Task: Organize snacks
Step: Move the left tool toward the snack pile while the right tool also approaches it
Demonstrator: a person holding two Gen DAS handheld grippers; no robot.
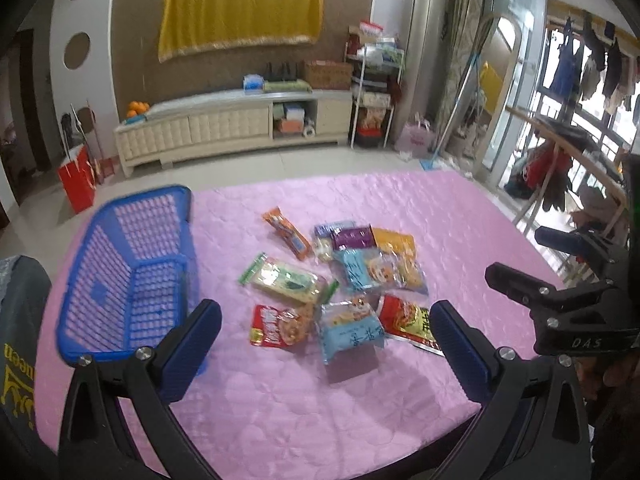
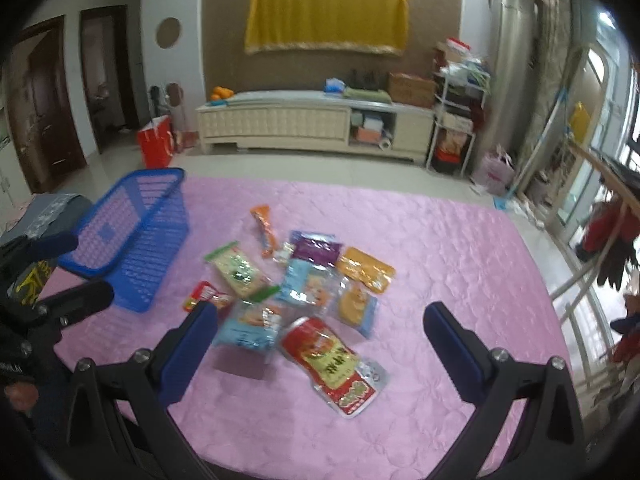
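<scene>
Several snack packets lie in a loose pile on the pink quilted table (image 1: 280,400) (image 2: 460,248): an orange stick pack (image 1: 286,232) (image 2: 265,229), a green-edged cracker pack (image 1: 286,282) (image 2: 239,271), a red bag (image 1: 410,322) (image 2: 334,364), a light blue pack (image 1: 348,330) (image 2: 250,326). An empty blue basket (image 1: 132,276) (image 2: 134,236) stands to their left. My left gripper (image 1: 326,344) is open above the near side of the pile. My right gripper (image 2: 320,344) is open over the red bag, holding nothing.
A cream TV cabinet (image 1: 224,128) (image 2: 312,124) and a cluttered shelf rack (image 1: 374,96) stand against the far wall across a tiled floor. A red bag (image 2: 156,146) sits on the floor. A person's dark printed sleeve (image 1: 20,340) is at the left edge.
</scene>
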